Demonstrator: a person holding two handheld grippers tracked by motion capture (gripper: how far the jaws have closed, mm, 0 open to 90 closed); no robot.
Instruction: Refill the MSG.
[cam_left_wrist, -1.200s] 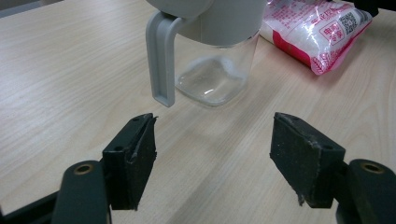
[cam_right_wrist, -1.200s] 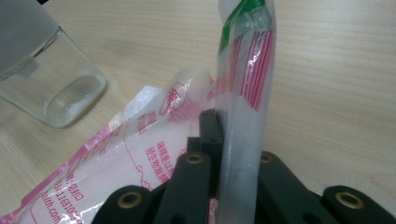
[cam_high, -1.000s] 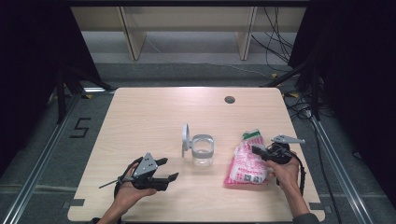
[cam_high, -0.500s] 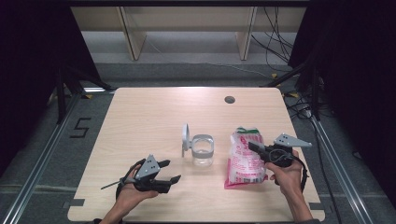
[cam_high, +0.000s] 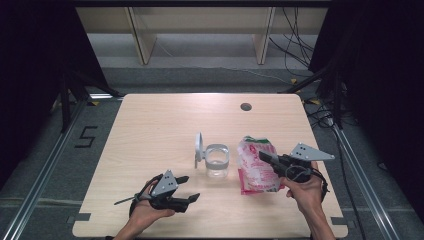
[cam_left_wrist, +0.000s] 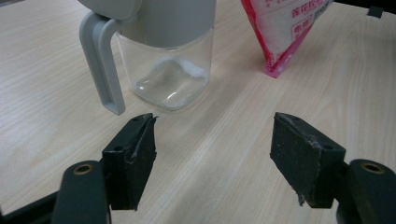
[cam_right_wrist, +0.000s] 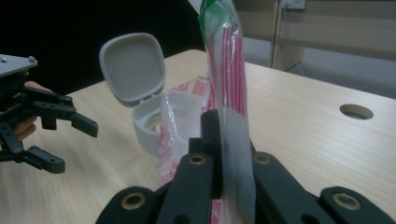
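Pink-and-white plastic bag (cam_high: 256, 165) stands pinched in the right gripper (cam_high: 266, 158) beside the open-lidded clear jar (cam_high: 216, 160), while the left gripper (cam_high: 189, 189) gapes wide, holding nothing.

The tabletop (cam_high: 150, 130) is seen whole from above and behind in the high view. It is skimmed at close range by both claw views, in which the clear jar (cam_left_wrist: 168, 60) and pink bag (cam_right_wrist: 229, 70) are shared.
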